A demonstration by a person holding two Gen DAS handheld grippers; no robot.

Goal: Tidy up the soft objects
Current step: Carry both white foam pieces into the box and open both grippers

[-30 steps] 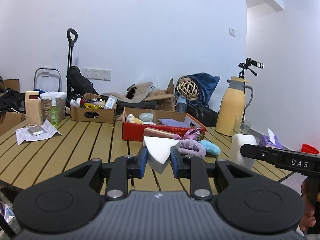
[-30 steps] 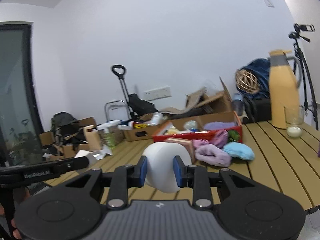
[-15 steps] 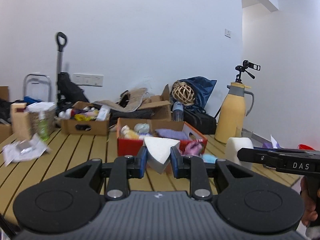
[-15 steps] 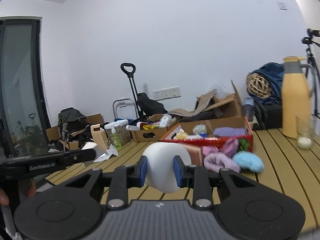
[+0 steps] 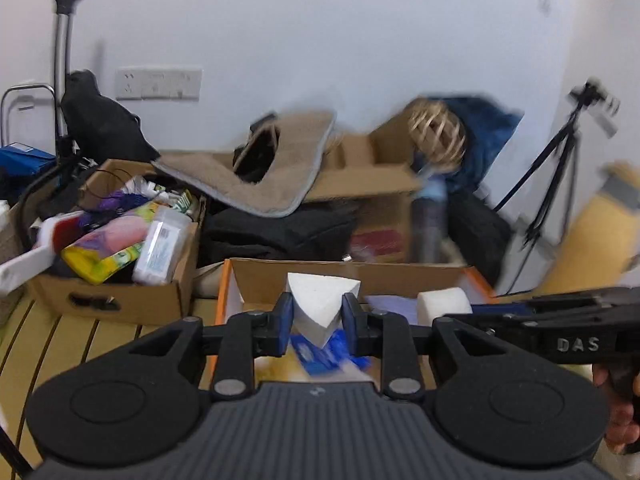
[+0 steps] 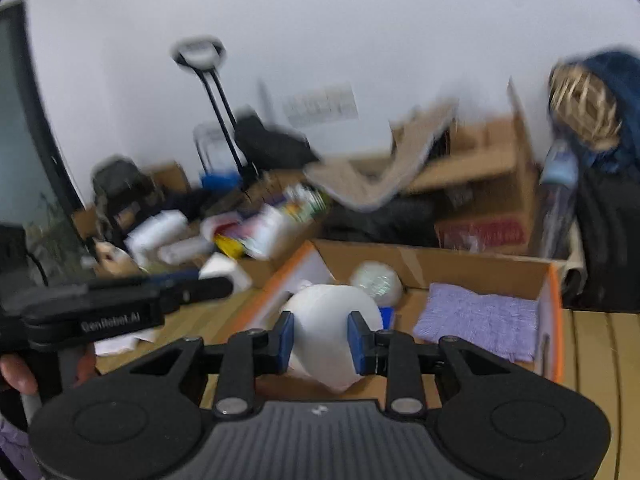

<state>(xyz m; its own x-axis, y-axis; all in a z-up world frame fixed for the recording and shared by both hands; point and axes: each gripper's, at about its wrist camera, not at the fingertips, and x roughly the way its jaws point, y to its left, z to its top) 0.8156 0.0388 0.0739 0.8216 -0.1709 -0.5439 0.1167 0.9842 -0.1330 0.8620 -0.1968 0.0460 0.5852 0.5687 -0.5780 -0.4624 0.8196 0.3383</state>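
Note:
My left gripper (image 5: 316, 316) is shut on a white wedge-shaped sponge (image 5: 320, 304), held over the near end of the orange-edged cardboard box (image 5: 228, 292). My right gripper (image 6: 320, 338) is shut on a white rounded sponge (image 6: 328, 320), hanging over the same box (image 6: 554, 300). In the left wrist view that rounded sponge (image 5: 442, 300) and the right gripper's black body (image 5: 560, 332) show at the right. Inside the box lie a lilac knitted cloth (image 6: 480, 320), a pale round ball (image 6: 376, 280) and a blue packet (image 5: 320, 354).
A brown cardboard box (image 5: 116, 300) full of bottles and packets stands left of the orange-edged one on the slatted wooden table (image 5: 60, 344). Behind are larger cartons, a beige mat (image 5: 288, 168), a wicker ball (image 5: 436, 132), a tripod (image 5: 560, 168) and a trolley handle (image 5: 64, 0).
Both grippers have swept forward across the table with their sponges still clamped and now hang over the orange-edged box. The views are motion-blurred.

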